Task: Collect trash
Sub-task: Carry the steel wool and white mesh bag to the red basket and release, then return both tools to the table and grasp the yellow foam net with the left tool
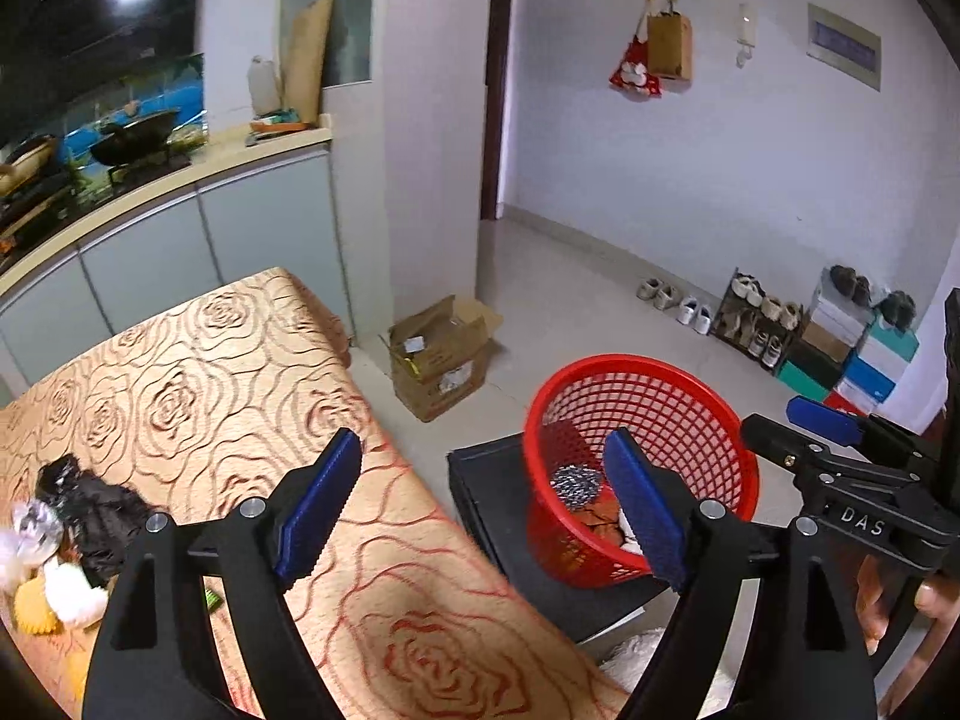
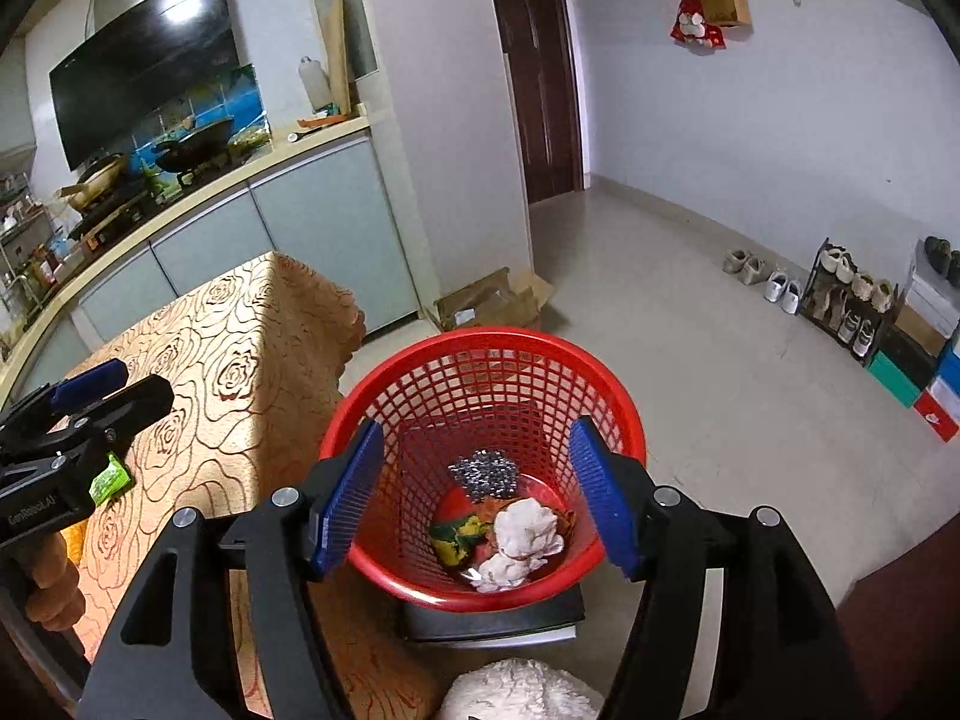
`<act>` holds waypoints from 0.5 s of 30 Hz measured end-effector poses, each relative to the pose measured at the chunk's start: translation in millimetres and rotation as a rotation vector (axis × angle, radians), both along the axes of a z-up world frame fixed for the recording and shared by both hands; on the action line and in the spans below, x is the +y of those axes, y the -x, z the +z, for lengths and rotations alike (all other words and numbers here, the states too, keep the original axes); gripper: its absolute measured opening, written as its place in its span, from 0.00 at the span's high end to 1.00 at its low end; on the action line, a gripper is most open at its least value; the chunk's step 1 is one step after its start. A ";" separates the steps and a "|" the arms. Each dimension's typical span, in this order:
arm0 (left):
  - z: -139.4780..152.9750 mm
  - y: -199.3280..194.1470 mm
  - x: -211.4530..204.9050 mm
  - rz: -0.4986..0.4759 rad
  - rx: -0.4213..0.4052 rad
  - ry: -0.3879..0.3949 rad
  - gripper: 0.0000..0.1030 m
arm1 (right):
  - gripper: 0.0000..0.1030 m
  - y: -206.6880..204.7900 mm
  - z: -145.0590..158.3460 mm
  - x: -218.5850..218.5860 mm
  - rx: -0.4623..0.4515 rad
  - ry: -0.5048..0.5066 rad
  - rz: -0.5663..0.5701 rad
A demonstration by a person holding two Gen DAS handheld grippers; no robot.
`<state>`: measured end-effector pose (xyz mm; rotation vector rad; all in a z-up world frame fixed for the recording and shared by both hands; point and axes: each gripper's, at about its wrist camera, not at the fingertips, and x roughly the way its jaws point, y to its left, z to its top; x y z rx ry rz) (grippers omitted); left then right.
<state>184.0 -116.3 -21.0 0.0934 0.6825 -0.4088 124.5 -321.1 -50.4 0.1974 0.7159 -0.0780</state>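
Blue ribbed pads are facing each other across an empty gap on the right gripper (image 2: pixel 477 495), which is hanging spread over the red mesh basket (image 2: pixel 624 414); nothing is between them. White "DAS" lettering (image 1: pixel 862 521) is showing on its black body in the left wrist view. The left gripper (image 1: pixel 483 507) is also standing wide apart and empty, over the edge of the rose-patterned tablecloth (image 1: pixel 198 360); its side lettering is too blurred to read. In the basket, directly below the right gripper, crumpled white paper (image 2: pixel 525 528), a yellow-green wrapper (image 2: pixel 459 534) and a dotted grey scrap (image 2: pixel 485 473) are lying. A green wrapper (image 2: pixel 111 477) is lying on the cloth beside the left gripper. The basket is sitting on a black stool (image 1: pixel 486 492).
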 end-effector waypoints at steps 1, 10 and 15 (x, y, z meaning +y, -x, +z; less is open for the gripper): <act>0.3 0.9 5.6 0.013 0.000 0.001 0.22 | 0.39 0.0 0.8 1.9 -0.001 0.001 0.003; 4.0 14.7 59.0 0.129 -0.020 -0.001 0.22 | 0.37 2.4 1.0 37.8 -0.017 -0.008 0.081; 2.7 28.4 105.8 0.228 -0.017 -0.004 0.22 | 0.37 -1.7 0.5 68.7 -0.011 -0.009 0.148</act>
